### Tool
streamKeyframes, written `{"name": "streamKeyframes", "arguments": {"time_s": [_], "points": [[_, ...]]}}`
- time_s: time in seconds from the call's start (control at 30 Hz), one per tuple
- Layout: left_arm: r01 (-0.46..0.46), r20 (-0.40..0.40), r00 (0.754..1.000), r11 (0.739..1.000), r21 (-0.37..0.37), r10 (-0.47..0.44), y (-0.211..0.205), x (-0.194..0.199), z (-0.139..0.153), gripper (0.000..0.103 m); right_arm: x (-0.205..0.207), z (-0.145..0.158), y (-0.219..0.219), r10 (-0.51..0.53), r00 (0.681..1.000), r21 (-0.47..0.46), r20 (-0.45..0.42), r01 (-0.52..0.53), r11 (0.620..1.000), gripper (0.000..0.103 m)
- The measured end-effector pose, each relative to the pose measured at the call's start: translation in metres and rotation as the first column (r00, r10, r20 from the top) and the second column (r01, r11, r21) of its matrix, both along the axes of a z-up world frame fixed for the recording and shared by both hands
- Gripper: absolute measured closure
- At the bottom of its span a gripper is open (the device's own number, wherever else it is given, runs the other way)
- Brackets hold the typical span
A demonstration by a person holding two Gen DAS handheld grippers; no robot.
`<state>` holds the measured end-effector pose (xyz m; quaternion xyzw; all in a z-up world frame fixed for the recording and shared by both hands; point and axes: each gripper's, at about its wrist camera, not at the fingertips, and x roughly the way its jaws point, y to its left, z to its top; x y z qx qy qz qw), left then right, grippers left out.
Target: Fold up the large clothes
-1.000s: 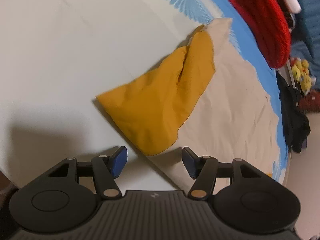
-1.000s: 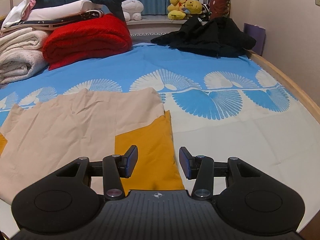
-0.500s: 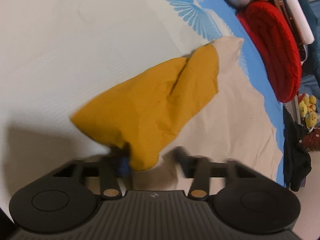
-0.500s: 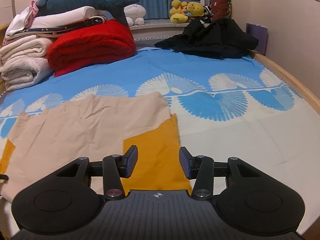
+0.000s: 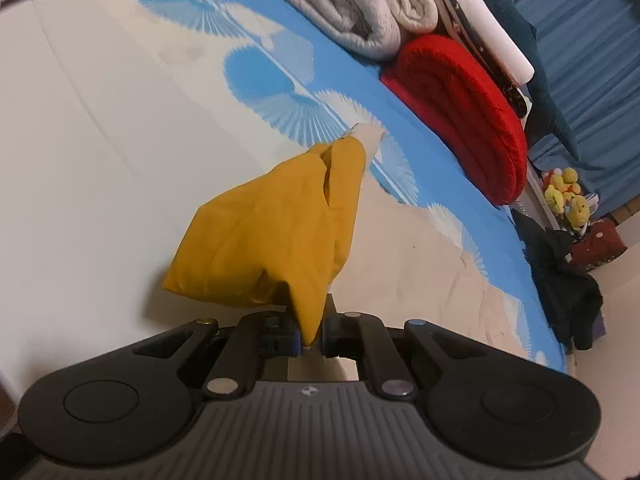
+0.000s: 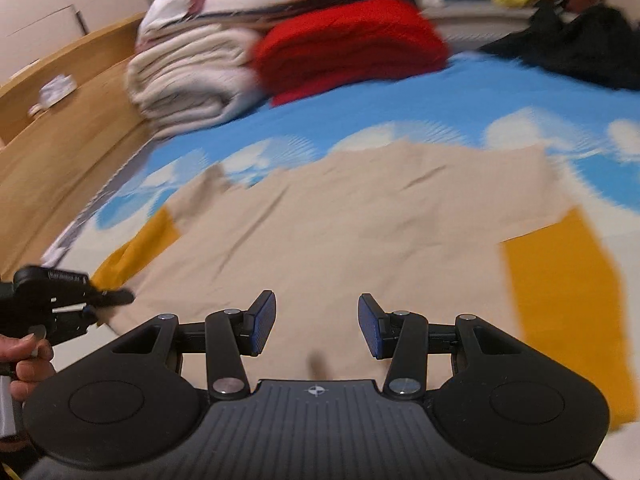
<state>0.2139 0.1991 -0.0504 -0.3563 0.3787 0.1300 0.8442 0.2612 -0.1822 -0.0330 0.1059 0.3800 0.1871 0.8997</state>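
Observation:
A large beige garment point(image 6: 360, 232) with mustard-yellow sleeves lies spread flat on the bed. My left gripper point(image 5: 311, 334) is shut on the end of the left yellow sleeve point(image 5: 276, 240) and holds it lifted off the sheet. In the right wrist view the left gripper point(image 6: 96, 302) shows at the left edge beside that sleeve point(image 6: 136, 246). My right gripper point(image 6: 316, 328) is open and empty, low over the beige body. The other yellow sleeve point(image 6: 560, 292) lies flat to its right.
The bed has a blue and white fan-print sheet point(image 5: 280, 92). Folded white blankets point(image 6: 188, 76), a red blanket point(image 6: 348, 48) and a black garment point(image 6: 580, 52) lie at the far side. A wooden bed frame point(image 6: 68, 120) runs along the left.
My left gripper has shut on the yellow sleeve end and lifted it. My right gripper has swung left from over the right sleeve to over the beige body.

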Motion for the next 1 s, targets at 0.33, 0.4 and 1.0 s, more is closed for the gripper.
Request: {"name": "streamKeyframes", "arguments": {"time_s": [0.33,0.4,1.0], "points": [[0.248,0.017,0.964,0.928,0.278,-0.264,-0.041,-0.002,0.039,0.094,0.047,-0.086,0.073,-0.031,0.953,-0.193,-0.300,-0.028,0.981,0.050],[0.276,0.042,0.951,0.905,0.324,-0.306,-0.059,-0.001,0.047,0.094,0.048,-0.084,0.076,-0.037,0.951,-0.202,-0.306,-0.027,0.979,0.049],[0.760,0.029,0.334,0.287,0.582,-0.942,-0.413,-0.019,0.026,0.097,-0.036,0.031,-0.260,-0.536,0.844,0.149,-0.028,0.534,0.832,0.052]]}}
